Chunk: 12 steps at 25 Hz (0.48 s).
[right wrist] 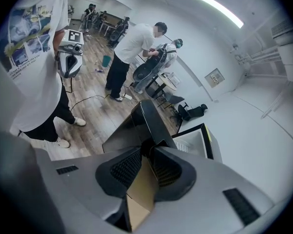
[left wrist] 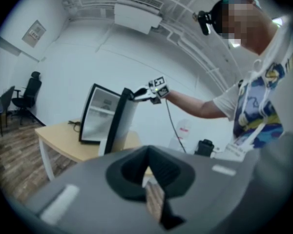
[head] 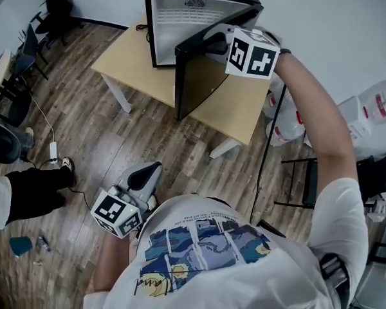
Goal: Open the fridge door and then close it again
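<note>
Right gripper (head: 212,43) clamps the top edge of the open fridge door (head: 202,79), fridge (head: 186,18) at the counter's (head: 125,63) far edge; left gripper (head: 154,167) hangs low, jaws together, empty.

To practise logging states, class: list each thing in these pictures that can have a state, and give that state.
black mini fridge door: open, swung well out.
right gripper: shut on the door's top edge.
left gripper: shut, empty, held low.
</note>
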### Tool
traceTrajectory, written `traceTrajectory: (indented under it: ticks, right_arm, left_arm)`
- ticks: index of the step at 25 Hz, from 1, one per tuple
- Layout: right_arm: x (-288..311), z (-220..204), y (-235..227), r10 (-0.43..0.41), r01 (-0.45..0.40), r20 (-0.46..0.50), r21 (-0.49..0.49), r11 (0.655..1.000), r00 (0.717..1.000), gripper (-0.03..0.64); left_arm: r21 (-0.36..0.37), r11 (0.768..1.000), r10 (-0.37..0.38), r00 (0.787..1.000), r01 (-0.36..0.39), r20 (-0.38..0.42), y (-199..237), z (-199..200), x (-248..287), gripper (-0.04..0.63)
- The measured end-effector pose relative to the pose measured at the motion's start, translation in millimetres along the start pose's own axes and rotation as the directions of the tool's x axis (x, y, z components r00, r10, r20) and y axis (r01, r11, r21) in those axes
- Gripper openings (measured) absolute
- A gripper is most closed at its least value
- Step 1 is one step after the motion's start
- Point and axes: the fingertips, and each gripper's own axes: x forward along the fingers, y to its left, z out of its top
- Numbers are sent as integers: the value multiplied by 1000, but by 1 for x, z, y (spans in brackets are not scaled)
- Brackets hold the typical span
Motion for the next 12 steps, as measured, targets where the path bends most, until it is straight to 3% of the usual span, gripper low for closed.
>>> traceTrajectory:
  ticks: [12]
  right_arm:
    - [-45,-24,37,40,-31,78,-119,992,996,57]
  left_arm:
    - [-19,999,46,999,-46,0,-57,-6,36,8]
